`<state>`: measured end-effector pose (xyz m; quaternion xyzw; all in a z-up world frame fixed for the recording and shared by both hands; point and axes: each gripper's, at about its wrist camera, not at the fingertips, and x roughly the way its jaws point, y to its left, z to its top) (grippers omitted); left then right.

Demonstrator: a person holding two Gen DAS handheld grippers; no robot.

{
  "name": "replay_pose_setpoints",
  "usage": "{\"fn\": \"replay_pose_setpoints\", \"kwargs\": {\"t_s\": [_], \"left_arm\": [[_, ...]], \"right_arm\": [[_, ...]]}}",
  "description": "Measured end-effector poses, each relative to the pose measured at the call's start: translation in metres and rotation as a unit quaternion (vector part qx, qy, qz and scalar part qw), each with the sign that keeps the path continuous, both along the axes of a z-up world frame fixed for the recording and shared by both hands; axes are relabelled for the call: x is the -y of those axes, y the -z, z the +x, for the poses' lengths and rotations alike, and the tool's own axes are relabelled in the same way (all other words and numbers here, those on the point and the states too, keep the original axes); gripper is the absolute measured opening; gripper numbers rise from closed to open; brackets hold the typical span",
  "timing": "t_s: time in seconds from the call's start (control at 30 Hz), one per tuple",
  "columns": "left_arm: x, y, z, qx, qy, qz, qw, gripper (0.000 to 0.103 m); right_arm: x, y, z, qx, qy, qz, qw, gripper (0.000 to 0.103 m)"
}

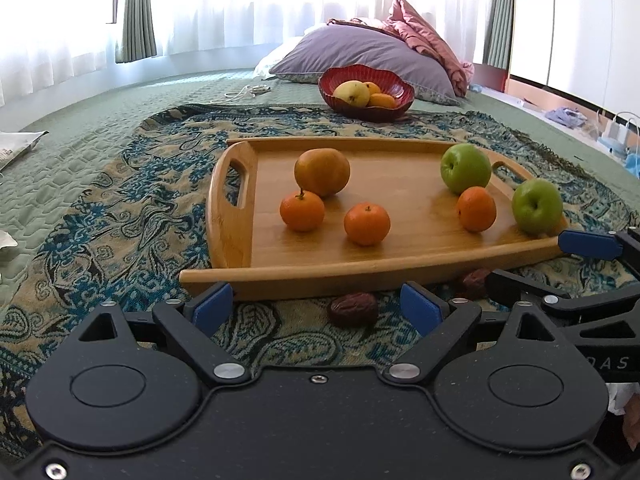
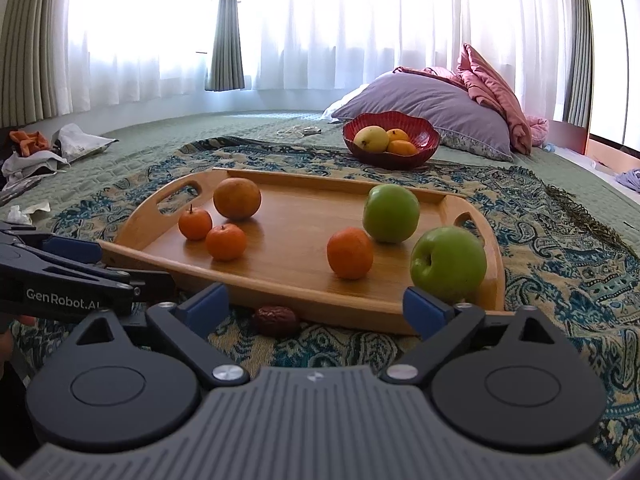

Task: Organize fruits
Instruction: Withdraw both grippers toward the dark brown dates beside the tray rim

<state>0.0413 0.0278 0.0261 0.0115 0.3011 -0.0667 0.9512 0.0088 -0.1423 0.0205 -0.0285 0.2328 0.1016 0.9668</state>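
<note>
Left tongs (image 1: pixel 316 306) spread wide, empty, low over the patterned blanket (image 1: pixel 120 216) on the bed, just short of the wooden tray (image 1: pixel 400 276). Right tongs (image 2: pixel 316 306) likewise spread and empty, near the tray's front edge. On the tray: three small oranges (image 1: pixel 367 223), one larger brownish-orange fruit (image 1: pixel 322 172) at the back left, two green apples (image 2: pixel 448 263) toward the right end, all apart from both tongs. On the blanket against the tray's front edge, a dark wrinkled date (image 2: pixel 277 320). Behind the tray, a red bowl (image 1: pixel 400 90) with a yellow pear and orange fruit, before a purple pillow (image 1: pixel 360 50).
</note>
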Motion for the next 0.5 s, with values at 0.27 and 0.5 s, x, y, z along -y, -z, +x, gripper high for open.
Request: {"fn": "replay_pose_setpoints", "kwargs": {"t_s": [0.27, 0.5], "left_arm": [[0.0, 0.007, -0.001, -0.001, -0.006, 0.004, 1.0, 0.092], [0.0, 0.012, 0.002, -0.003, -0.013, 0.005, 0.9999, 0.091]], "right_arm": [[-0.002, 0.009, 0.001, -0.009, -0.004, -0.009, 1.0, 0.102], [-0.004, 0.013, 0.002, -0.012, 0.005, -0.011, 1.0, 0.102]]}}
